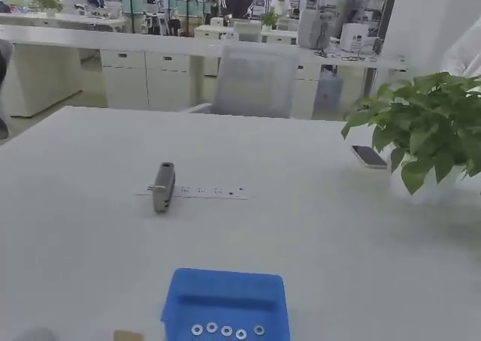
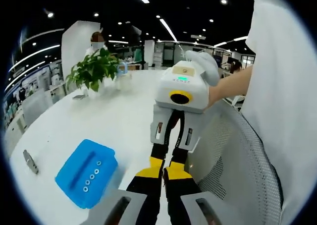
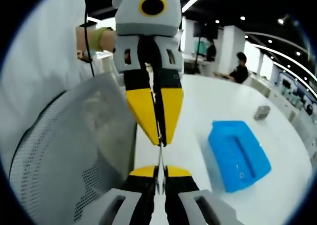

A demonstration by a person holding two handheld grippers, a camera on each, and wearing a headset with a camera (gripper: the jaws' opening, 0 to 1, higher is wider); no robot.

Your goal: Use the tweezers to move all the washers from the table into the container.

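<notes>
the white table (image 1: 338,243) is lying broad and mostly bare, and no loose washers are showing on the part of it seen from the head view. the mesh chair (image 3: 74,145) is sitting off the table's edge, beneath the grippers. the blue container (image 1: 225,281) is resting near the front edge of the table, well apart from both grippers. the left gripper (image 3: 159,138) and the right gripper (image 3: 159,175) are meeting tip to tip, each with its jaws drawn narrow and pinching the thin metal tweezers (image 3: 159,158) that are bridging the two. five washers (image 1: 226,330) are lying in a row inside the container. judging from this, the moving of washers is looking finished, and the step in hand is a passing of the tweezers from one gripper to the other. the next move is calling for one gripper to be letting go while the other is keeping its pinch, then setting the tweezers down on the table.
</notes>
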